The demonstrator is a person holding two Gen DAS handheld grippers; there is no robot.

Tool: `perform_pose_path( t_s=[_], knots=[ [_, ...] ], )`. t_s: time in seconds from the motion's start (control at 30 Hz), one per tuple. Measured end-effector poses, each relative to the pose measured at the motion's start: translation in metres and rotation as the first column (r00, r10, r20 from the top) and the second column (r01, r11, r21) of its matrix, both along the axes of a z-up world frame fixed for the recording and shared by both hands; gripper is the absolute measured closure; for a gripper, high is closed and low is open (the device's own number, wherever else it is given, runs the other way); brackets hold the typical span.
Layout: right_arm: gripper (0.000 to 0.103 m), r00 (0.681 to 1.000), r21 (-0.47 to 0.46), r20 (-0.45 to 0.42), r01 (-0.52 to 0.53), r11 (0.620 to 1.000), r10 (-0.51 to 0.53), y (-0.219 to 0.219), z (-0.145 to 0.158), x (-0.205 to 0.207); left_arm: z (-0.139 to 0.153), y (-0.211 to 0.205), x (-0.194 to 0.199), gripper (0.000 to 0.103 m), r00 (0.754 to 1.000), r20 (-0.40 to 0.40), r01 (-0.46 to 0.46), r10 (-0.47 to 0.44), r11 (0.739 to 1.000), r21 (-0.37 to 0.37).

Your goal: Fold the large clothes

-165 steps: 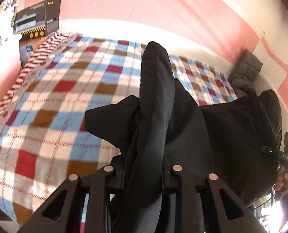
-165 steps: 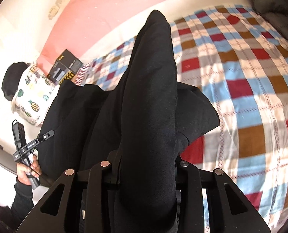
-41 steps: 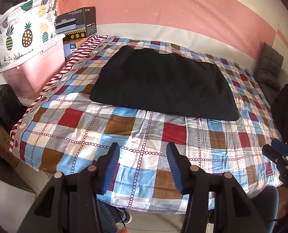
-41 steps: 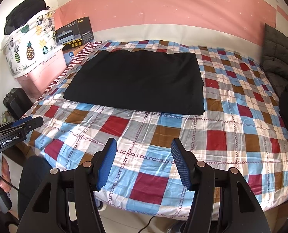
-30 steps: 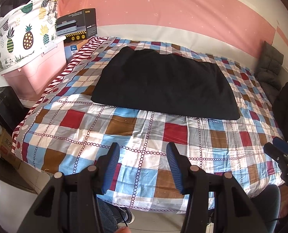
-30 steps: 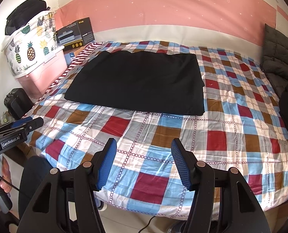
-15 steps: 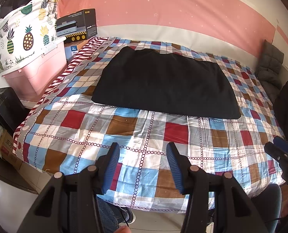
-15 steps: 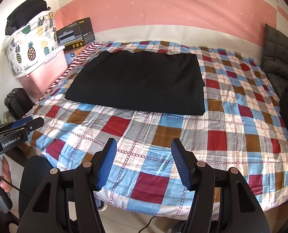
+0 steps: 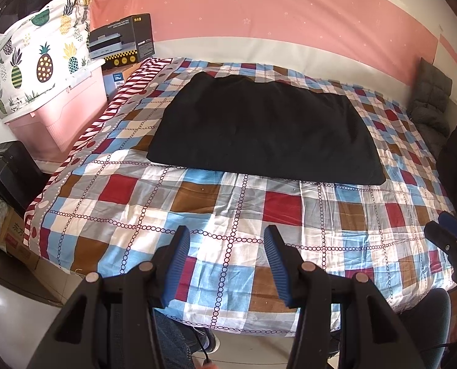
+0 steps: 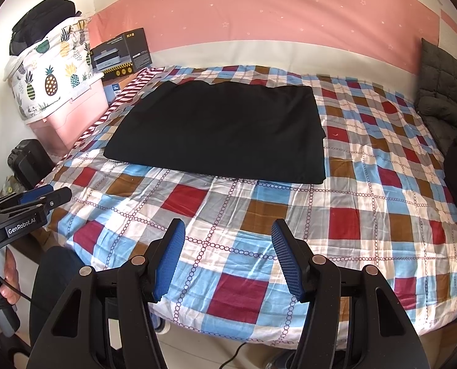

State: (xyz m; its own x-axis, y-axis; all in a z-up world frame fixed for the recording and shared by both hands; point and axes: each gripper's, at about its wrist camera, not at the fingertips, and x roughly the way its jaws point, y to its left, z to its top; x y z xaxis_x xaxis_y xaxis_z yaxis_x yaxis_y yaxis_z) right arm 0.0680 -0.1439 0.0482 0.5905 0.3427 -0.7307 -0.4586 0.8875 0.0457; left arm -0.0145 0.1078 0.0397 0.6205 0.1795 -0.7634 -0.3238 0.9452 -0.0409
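Nearest: left gripper (image 9: pixel 226 264) wide apart, nothing between the blue pads (image 9: pixel 176 266). Right gripper (image 10: pixel 225 259) same, spread wide and empty. Both held off the near edge of the bed, over the checked bedspread (image 10: pixel 259 215), well apart from the cloth.

Mid-bed: black garment (image 10: pixel 222 129) lying flat on the bedspread as a broad, roughly rectangular slab, set toward the far-left part of the bed. Looks already folded, judging by the doubled thickness along the near-right edge; layer count not readable against the black.

Handling, as a judgement: soft, limp, light to moderate weight, no stiffness, so will sag and drape the moment it lifts. Matte knit-looking surface, probably not slippery in ribbed pads. Not fragile. Main risk: pinching only the top layer and peeling the fold open.

Hold points: the two near corners, one per gripper, biting through all layers at the edge. Near-right corner (image 10: pixel 319 180) looks thickest and cleanest; near-left corner (image 10: pixel 108 155) thinner.

Orientation: long axis runs left-right across the bed, slightly skewed, left end nearer the striped border. Far edge has a small bump near its left end, possibly collar or fold; cannot tell which end is the neck.

Far: pink storage box (image 9: pixel 59 113) and cartons at left, grey cushion (image 10: pixel 440 70) at right.
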Motion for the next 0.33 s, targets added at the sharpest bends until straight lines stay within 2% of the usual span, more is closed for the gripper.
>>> perform_pose_path(
  t_s=[0.33],
  knots=[
    [0.044,1.0,0.004,-0.007,-0.005,1.0,0.005,-0.0039,-0.0012,0.0019,-0.0035,-0.0026,0.0045,0.051,1.0,-0.019,-0.001,0.001,1.0,0.0]
  ],
)
